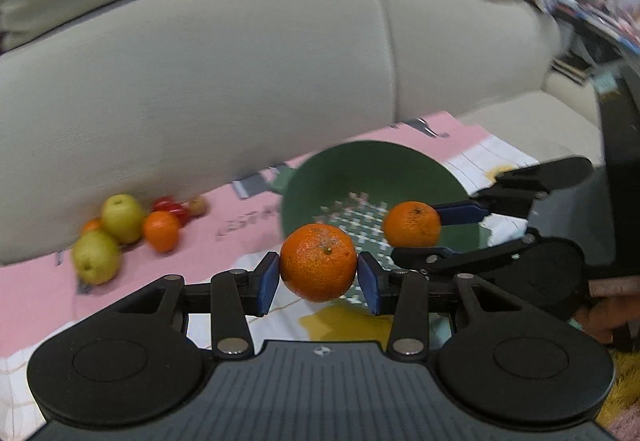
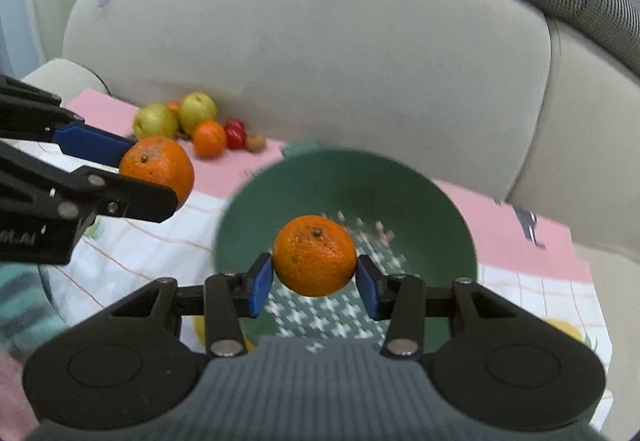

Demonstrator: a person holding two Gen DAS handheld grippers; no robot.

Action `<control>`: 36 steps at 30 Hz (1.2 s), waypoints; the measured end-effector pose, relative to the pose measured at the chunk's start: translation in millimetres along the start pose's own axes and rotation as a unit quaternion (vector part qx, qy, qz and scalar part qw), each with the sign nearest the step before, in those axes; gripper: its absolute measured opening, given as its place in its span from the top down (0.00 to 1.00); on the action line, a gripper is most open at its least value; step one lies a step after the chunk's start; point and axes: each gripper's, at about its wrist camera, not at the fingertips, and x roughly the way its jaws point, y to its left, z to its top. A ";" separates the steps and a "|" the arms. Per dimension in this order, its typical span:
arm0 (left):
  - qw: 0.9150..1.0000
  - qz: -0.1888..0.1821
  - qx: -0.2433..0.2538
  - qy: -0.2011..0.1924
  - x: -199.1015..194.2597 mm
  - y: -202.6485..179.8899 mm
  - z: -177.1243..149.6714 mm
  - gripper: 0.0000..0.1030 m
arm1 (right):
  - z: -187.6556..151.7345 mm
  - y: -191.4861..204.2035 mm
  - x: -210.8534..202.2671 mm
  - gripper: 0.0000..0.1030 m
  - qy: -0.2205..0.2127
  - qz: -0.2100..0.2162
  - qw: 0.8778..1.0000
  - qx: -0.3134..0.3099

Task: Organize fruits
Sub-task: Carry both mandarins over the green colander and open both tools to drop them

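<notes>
My left gripper [image 1: 318, 275] is shut on an orange [image 1: 318, 267] and holds it in the air just left of the green bowl [image 1: 320, 177]. My right gripper [image 2: 315, 277] is shut on a second orange [image 2: 314, 255] above the green bowl [image 2: 420, 197], whose floor is perforated. In the left wrist view the right gripper [image 1: 416, 237] with its orange [image 1: 412, 223] shows over the bowl. In the right wrist view the left gripper [image 2: 148, 173] with its orange [image 2: 158, 165] shows at the left.
A pile of fruit lies on the pink cloth [image 1: 224, 229] by the sofa: two green apples [image 1: 122, 217], a small orange [image 1: 161, 231] and red fruits [image 1: 172, 205]. A beige sofa [image 1: 200, 81] stands behind. The pile also shows in the right wrist view [image 2: 196, 125].
</notes>
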 end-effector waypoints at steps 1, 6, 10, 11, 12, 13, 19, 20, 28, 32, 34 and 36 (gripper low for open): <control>1.000 -0.004 0.006 0.006 5.4 -3.4 1.5 0.54 | -1.3 -4.8 4.2 0.59 0.010 0.001 1.000 0.001; 0.998 -0.018 0.047 0.033 27.7 -17.2 8.0 0.54 | -5.7 -17.0 22.4 0.59 0.049 0.004 0.999 -0.010; 0.996 -0.028 0.062 0.061 46.7 -20.1 12.0 0.54 | -6.9 -24.9 36.4 0.59 0.070 0.014 0.997 -0.022; 0.995 -0.029 0.067 0.068 52.4 -20.6 13.1 0.54 | -7.7 -26.2 39.7 0.59 0.075 0.016 0.997 -0.027; 0.994 -0.030 0.071 0.074 57.0 -20.9 13.8 0.54 | -7.5 -26.4 43.3 0.59 0.079 0.019 0.996 -0.033; 0.994 -0.030 0.074 0.080 61.7 -21.1 14.3 0.54 | -7.0 -25.9 47.7 0.59 0.085 0.022 0.995 -0.039; 0.990 -0.039 0.077 0.115 86.1 -18.0 16.7 0.54 | -5.0 -25.7 67.9 0.58 0.111 0.032 0.991 -0.069; 0.989 -0.040 0.076 0.122 90.4 -17.0 16.6 0.54 | -5.6 -25.9 69.0 0.58 0.114 0.034 0.990 -0.073; 0.984 -0.046 0.075 0.152 108.4 -13.3 16.2 0.54 | -7.9 -24.9 80.1 0.59 0.134 0.028 0.986 -0.094; 0.983 -0.049 0.074 0.159 113.4 -12.9 17.1 0.53 | -7.5 -23.8 83.1 0.59 0.141 0.021 0.984 -0.106; 0.983 -0.047 0.076 0.159 113.9 -13.4 16.8 0.53 | -7.6 -23.0 83.8 0.59 0.143 0.018 0.983 -0.111; 0.983 -0.048 0.074 0.159 113.8 -13.0 16.9 0.53 | -7.3 -23.4 84.2 0.59 0.144 0.019 0.983 -0.110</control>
